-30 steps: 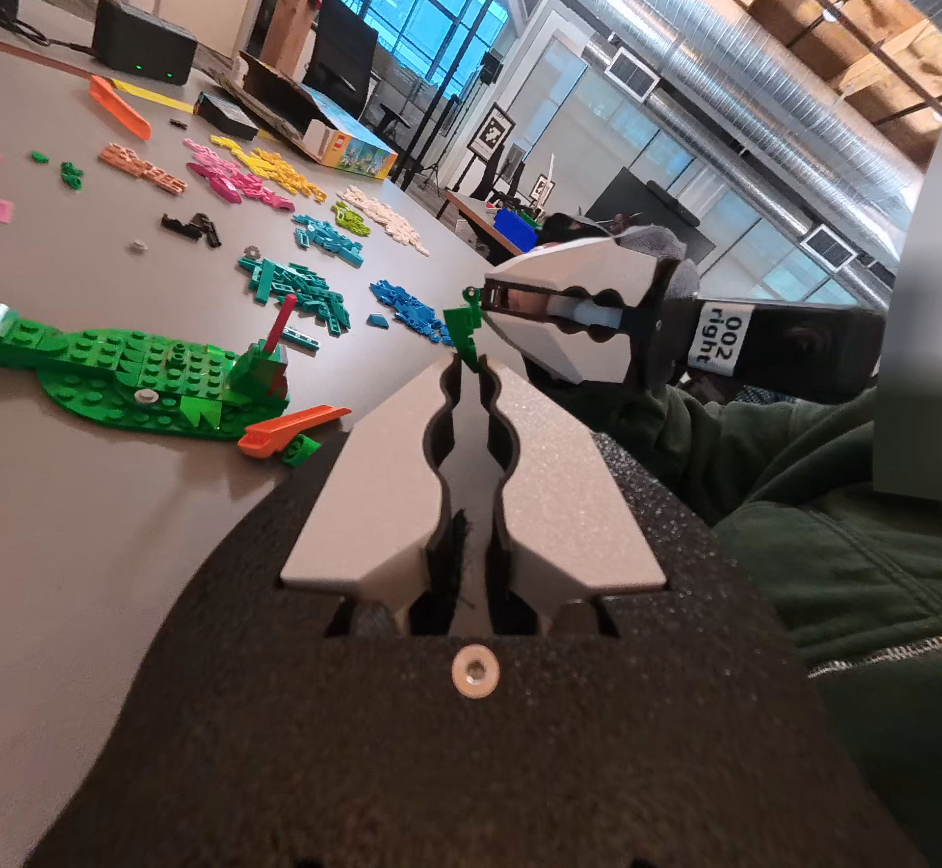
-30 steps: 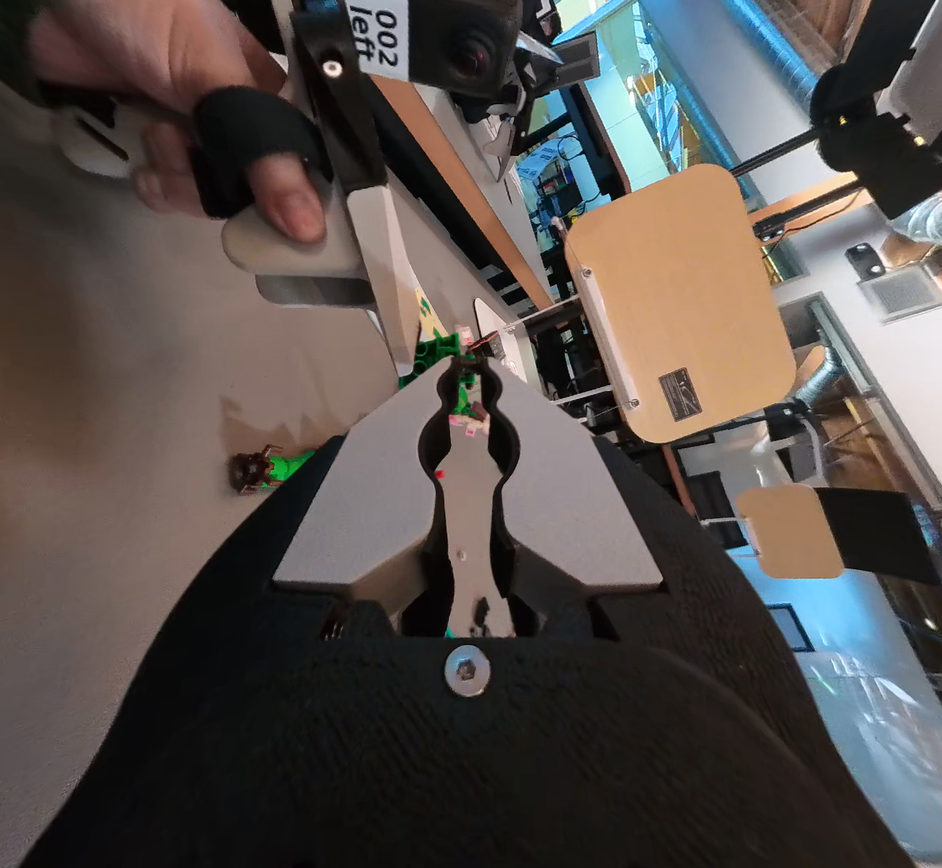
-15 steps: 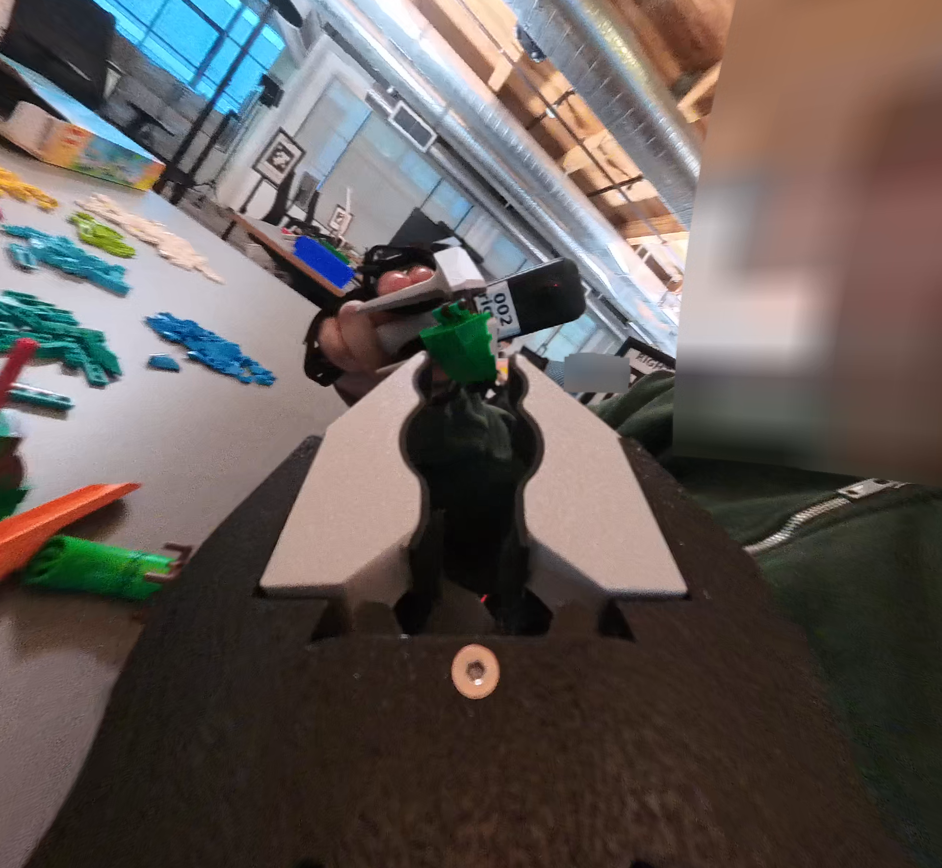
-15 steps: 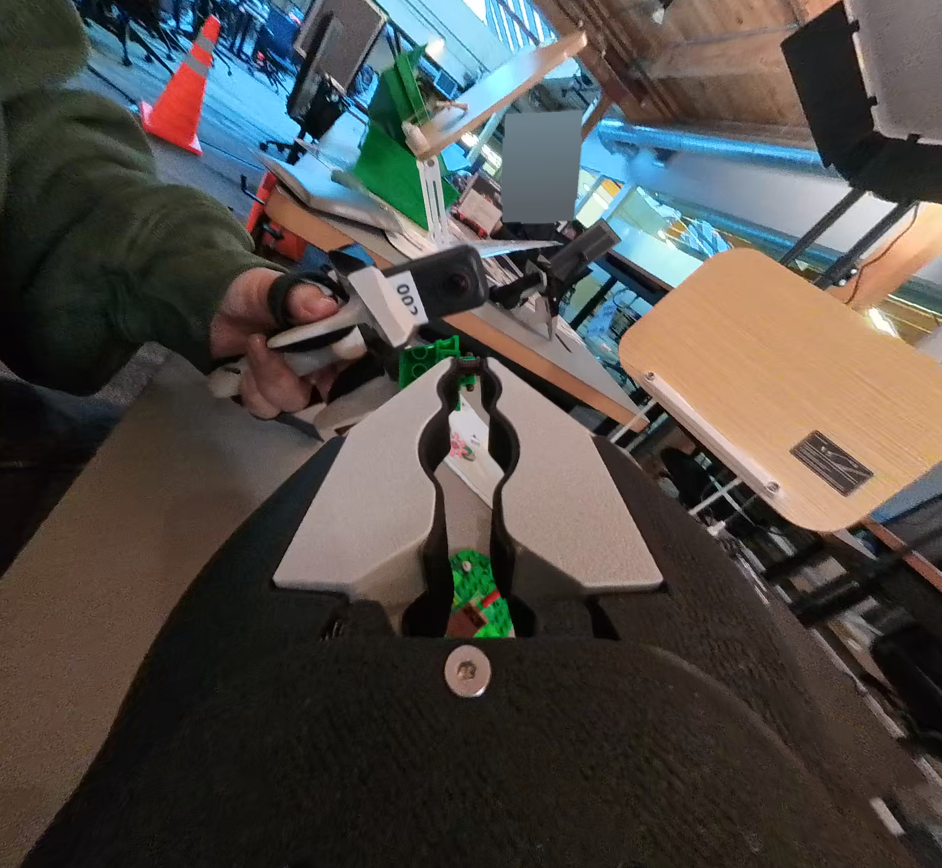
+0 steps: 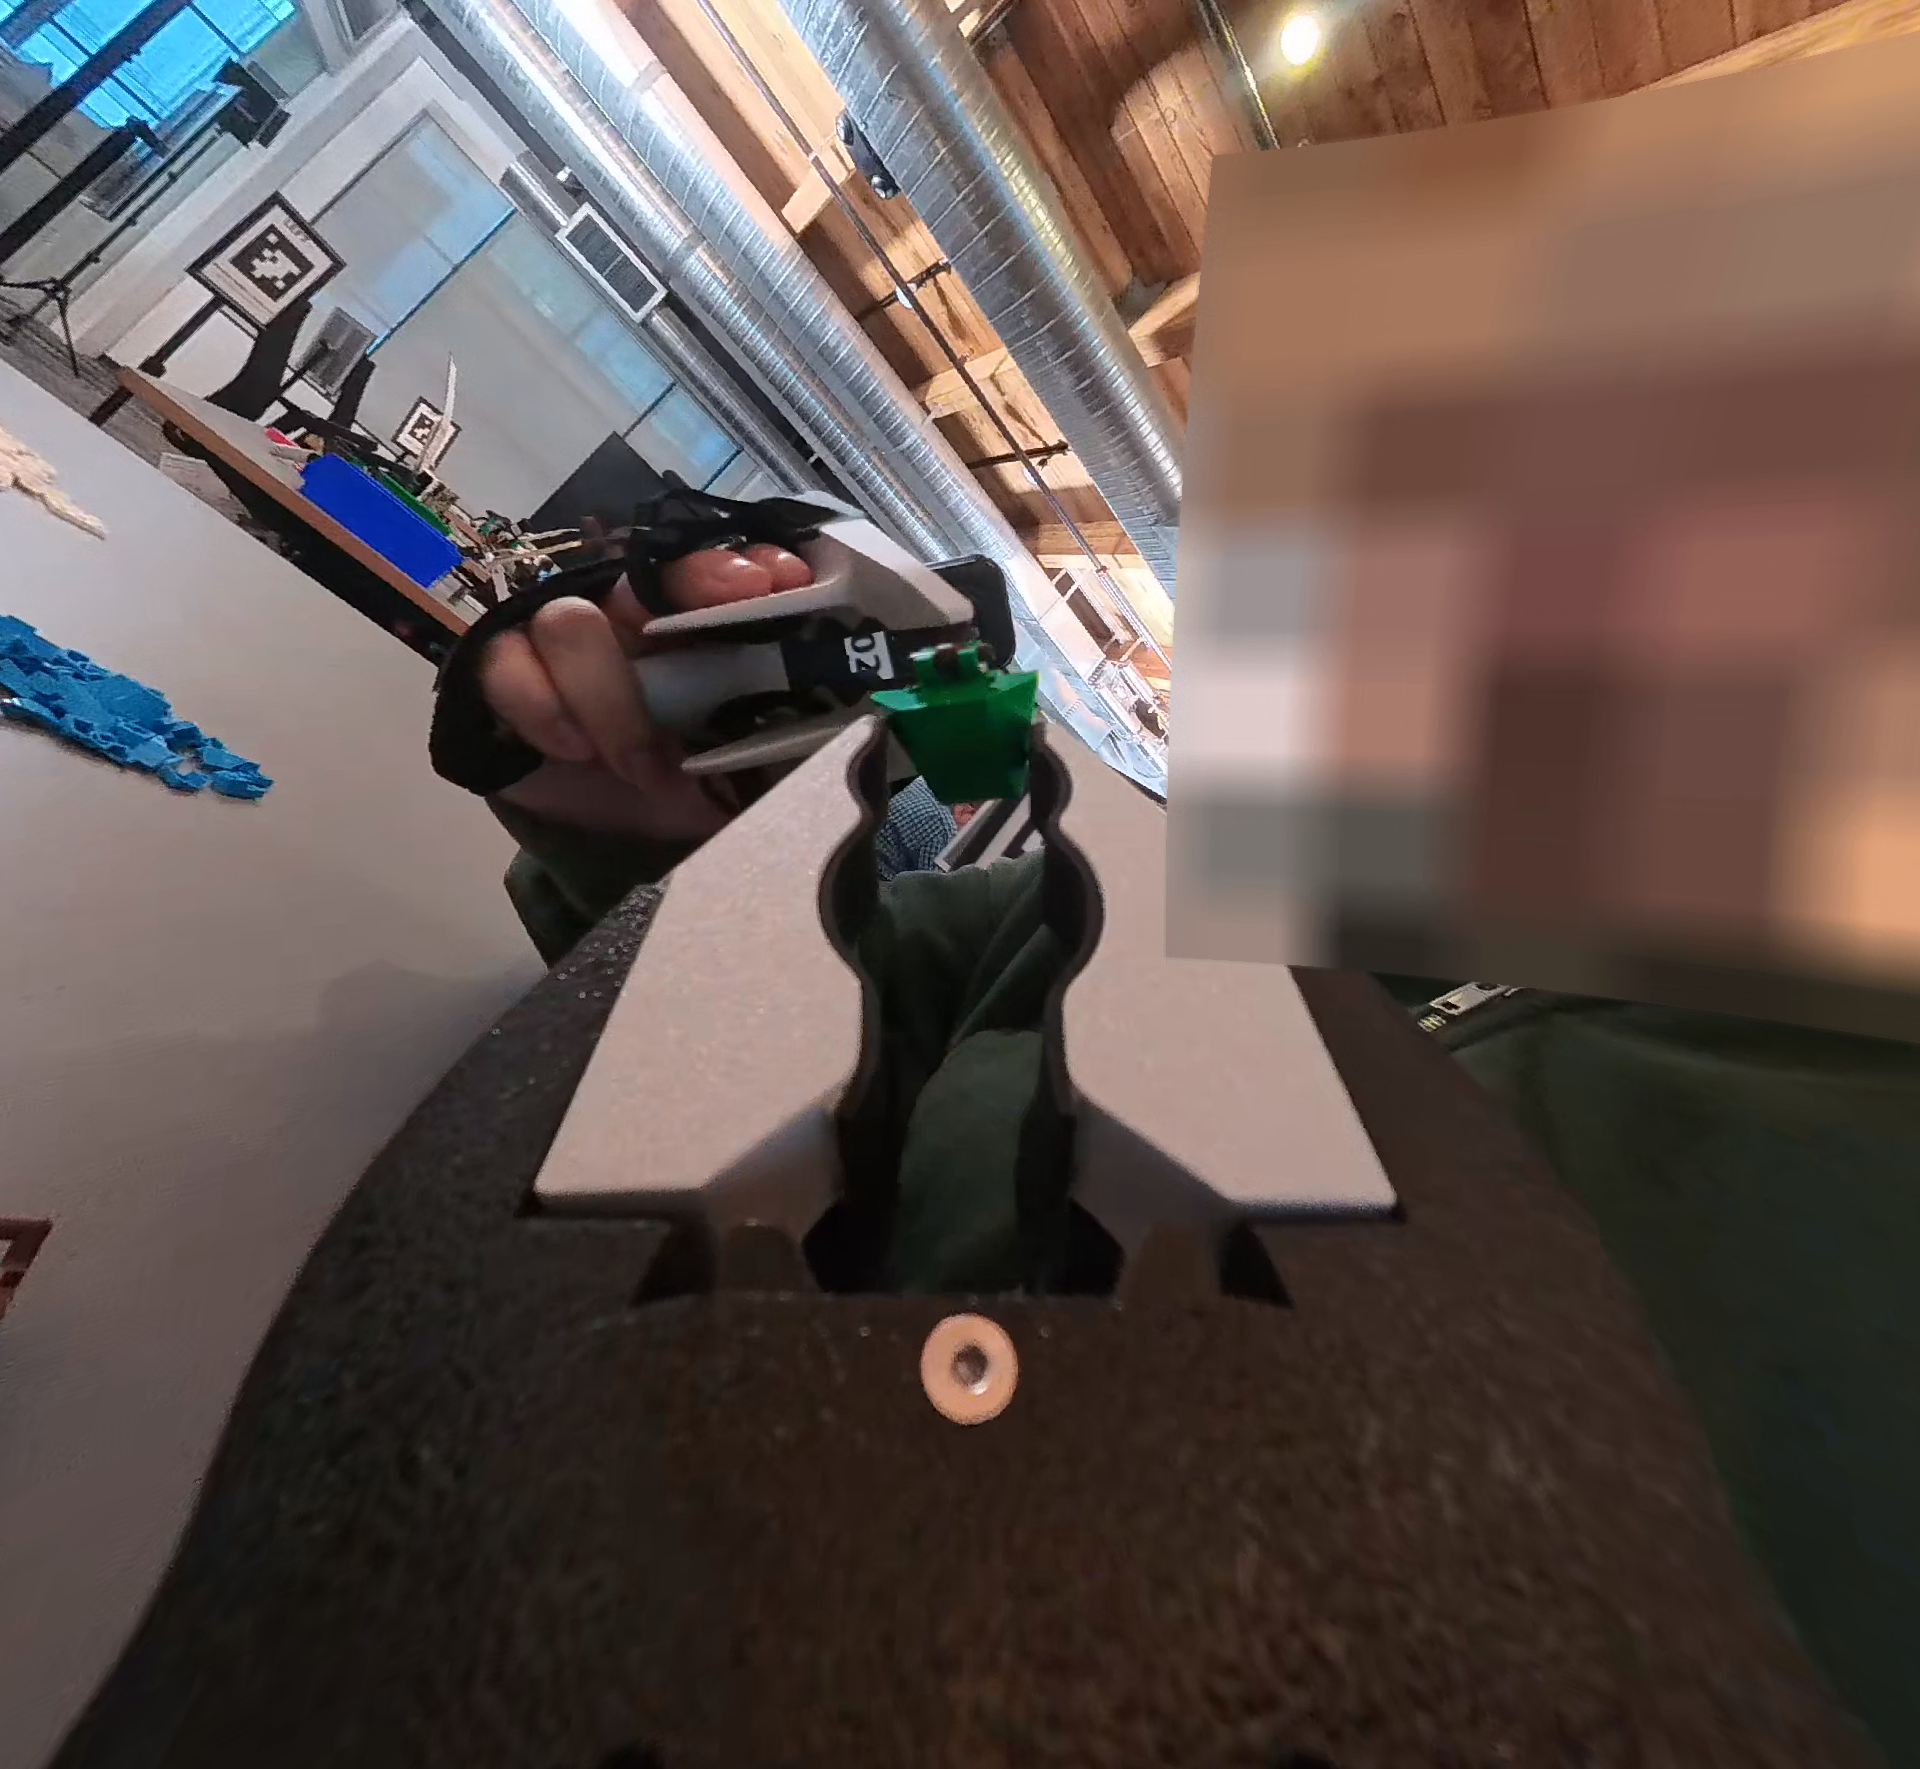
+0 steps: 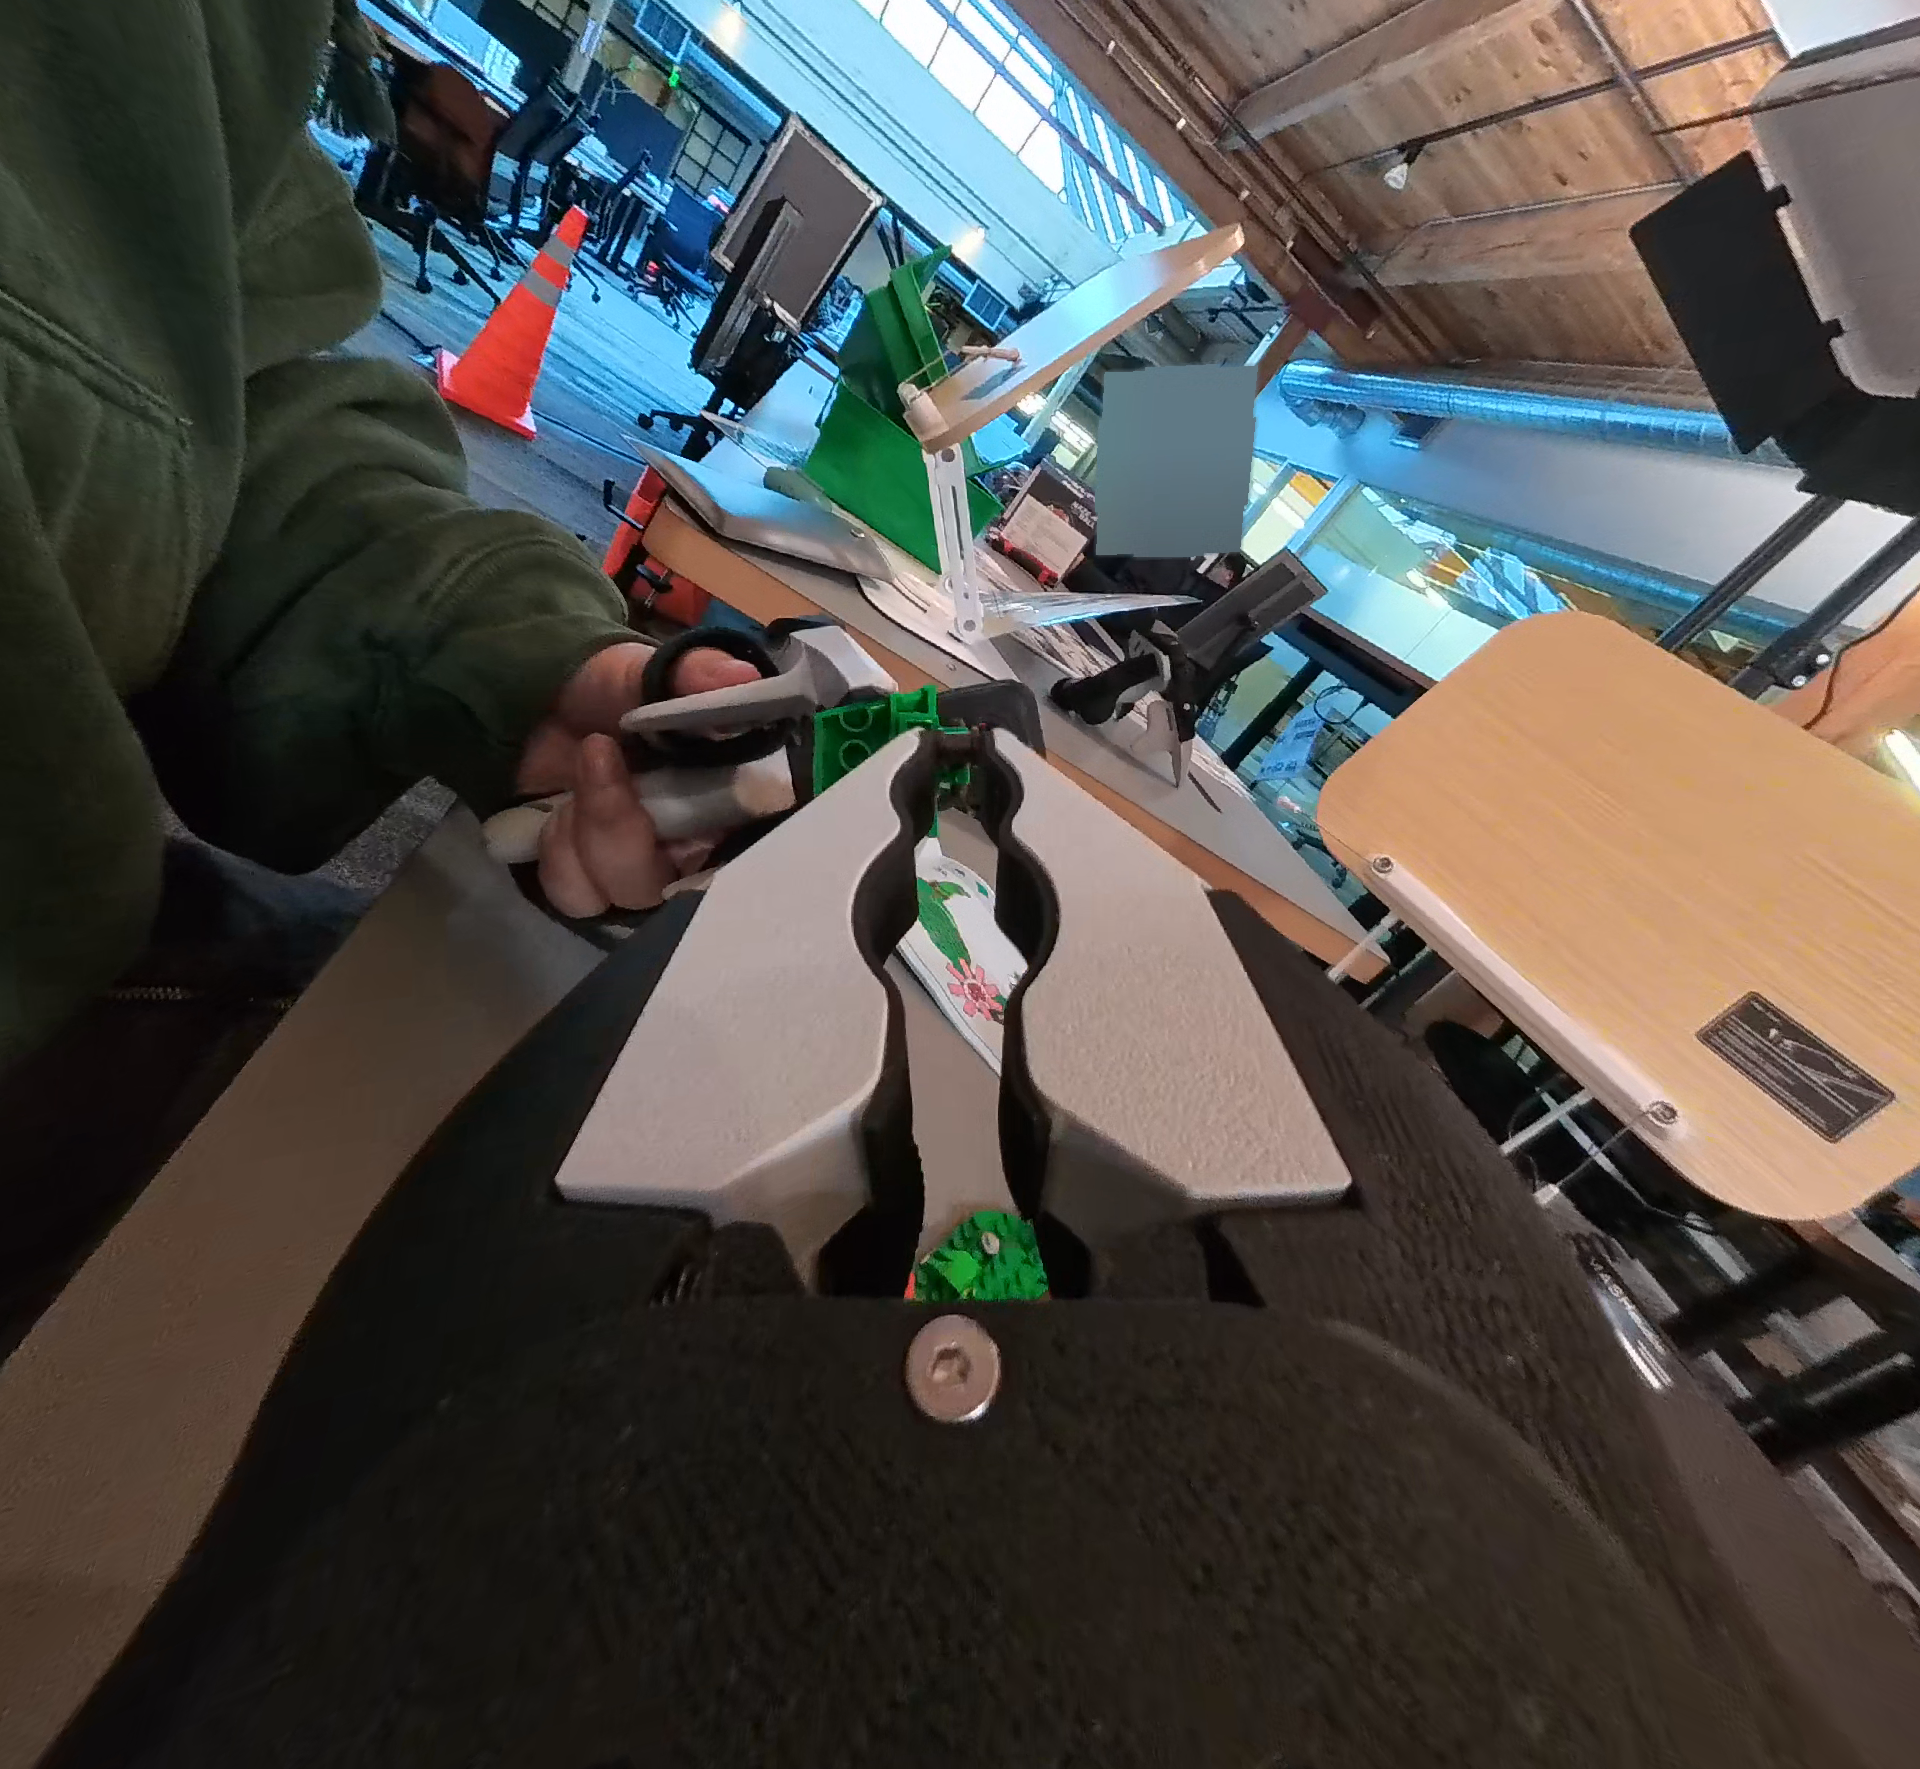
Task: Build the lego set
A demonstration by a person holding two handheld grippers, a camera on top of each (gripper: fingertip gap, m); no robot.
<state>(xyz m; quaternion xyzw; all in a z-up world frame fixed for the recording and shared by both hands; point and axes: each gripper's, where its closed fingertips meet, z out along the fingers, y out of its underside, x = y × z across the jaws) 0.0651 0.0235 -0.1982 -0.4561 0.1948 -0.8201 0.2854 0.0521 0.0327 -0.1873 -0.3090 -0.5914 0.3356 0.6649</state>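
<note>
My left gripper (image 5: 956, 745) is shut on a small green lego assembly (image 5: 961, 732), held up above the grey table (image 5: 208, 888). A tiny brown part sticks out of the assembly's top. My right gripper (image 6: 951, 745) meets it from the other side, its tips nearly closed on a small dark and green part (image 6: 954, 751) of it. The green brick (image 6: 857, 732) shows just left of the right tips. Each view shows the other gripper behind the piece: the right gripper (image 5: 810, 649) and the left gripper (image 6: 727, 717), each in a person's hand.
A blue lego pile (image 5: 104, 711) and white pieces (image 5: 42, 493) lie on the table at the left. An instruction booklet (image 6: 966, 950) and the green plate build (image 6: 982, 1257) show below the right fingers. A green-sleeved arm (image 6: 260, 576) is close at the left. My left and right fingertips are right by each other.
Both grippers have lifted and tilted upward with the green assembly between them. The green plate build and orange tool have left the left wrist view. The assembly has turned in the grip.
</note>
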